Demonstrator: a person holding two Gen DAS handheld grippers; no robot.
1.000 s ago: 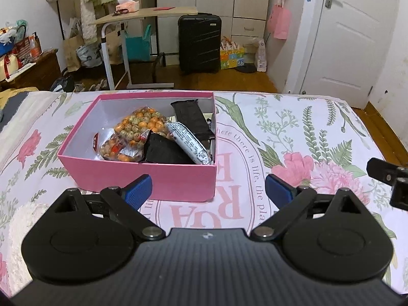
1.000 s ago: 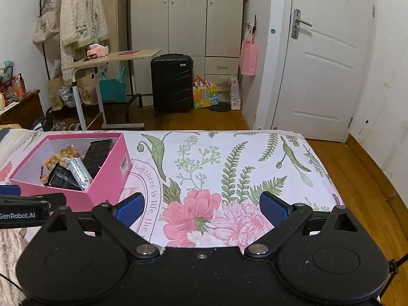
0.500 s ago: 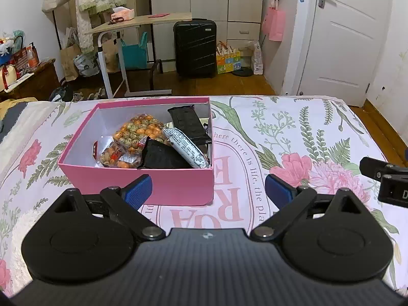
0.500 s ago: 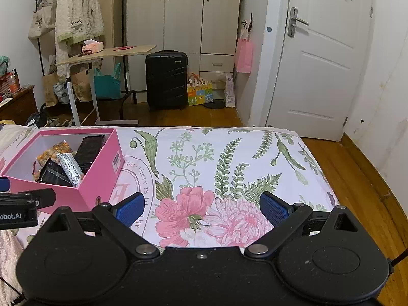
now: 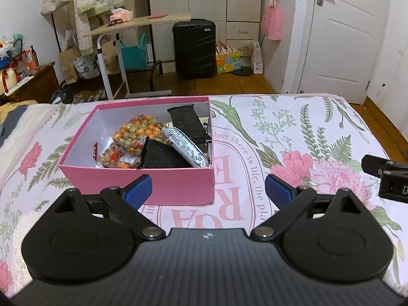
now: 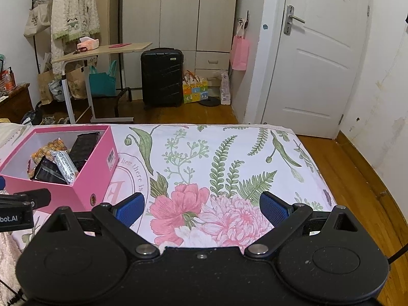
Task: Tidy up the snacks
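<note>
**Inspector A:** The left gripper hangs behind the near wall of the open pink cardboard box, blue pads spread wide and nothing between them. Compared with 1 second ago, the box sits lower and smaller in the left wrist view, so the gripper has risen and drawn back from it.

**Inspector B:** The right gripper is likewise released and empty, above the floral bedspread, well to the right of the box. Its view has also lifted slightly. No snack lies on the visible part of the spread.

**Inspector A:** The snacks are all inside the box: 2 clear bags of orange coated nuts, a white printed wrapper bar, a black foil packet against the near wall and a long black ribbed packet leaning on the right wall. They lie heaped, overlapping, toward the right half.

**Inspector B:** Judgement: both grippers withdrawing empty suggests the gathering stage is finished or nearly so. What remains, if anything, is tidying the pile; the left half of the box floor stands bare.
</note>
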